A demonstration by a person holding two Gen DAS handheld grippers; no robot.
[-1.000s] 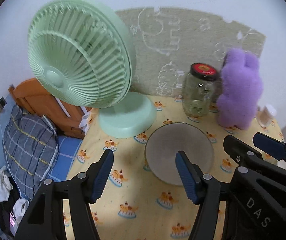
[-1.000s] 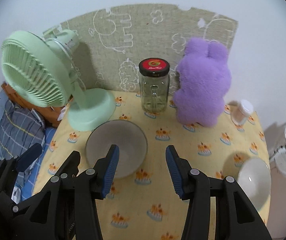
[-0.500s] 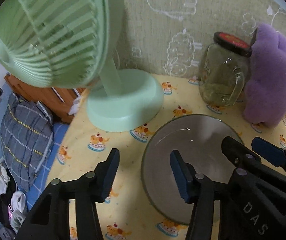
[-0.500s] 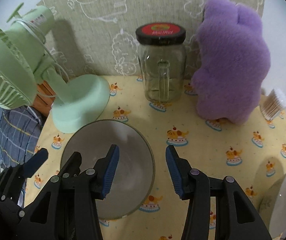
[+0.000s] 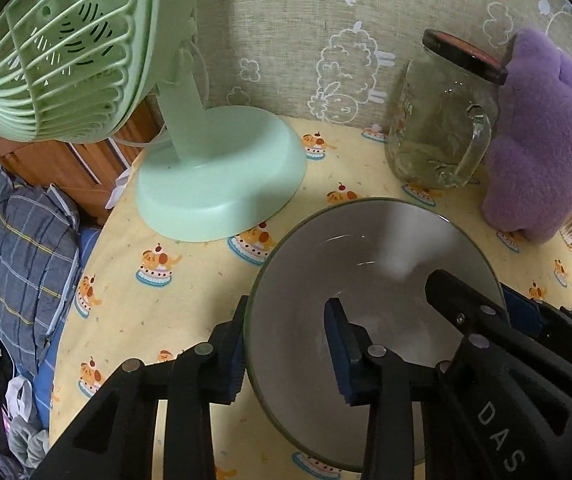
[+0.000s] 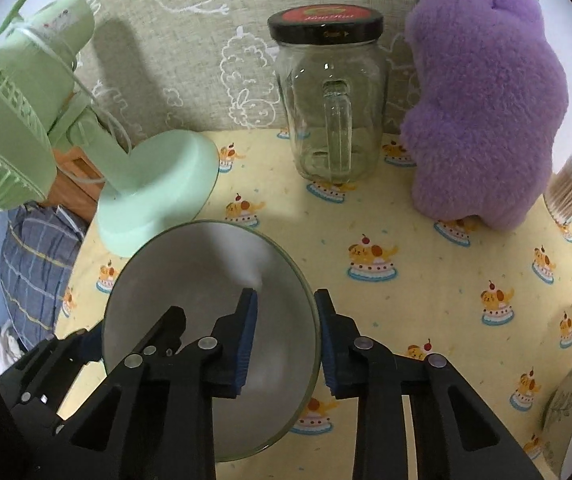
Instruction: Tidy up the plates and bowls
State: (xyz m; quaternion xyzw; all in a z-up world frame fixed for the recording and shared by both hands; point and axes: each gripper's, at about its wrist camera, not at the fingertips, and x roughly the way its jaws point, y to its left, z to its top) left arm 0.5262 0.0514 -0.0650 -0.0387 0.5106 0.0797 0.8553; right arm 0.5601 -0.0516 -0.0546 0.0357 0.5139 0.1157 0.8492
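The bowl (image 5: pixel 369 264) sits near the desk's (image 5: pixel 190 292) left edge, in front of the fan (image 5: pixel 222 176). Both tools tilt steeply down, jaws closing across its rim: left tool (image 5: pixel 289 344) on the left wall, right tool (image 6: pixel 284 340) on the right wall.

Both tongs dropped onto grey bowl (image 5: pixel 369 264); jaws closing, now straddling opposite rims.
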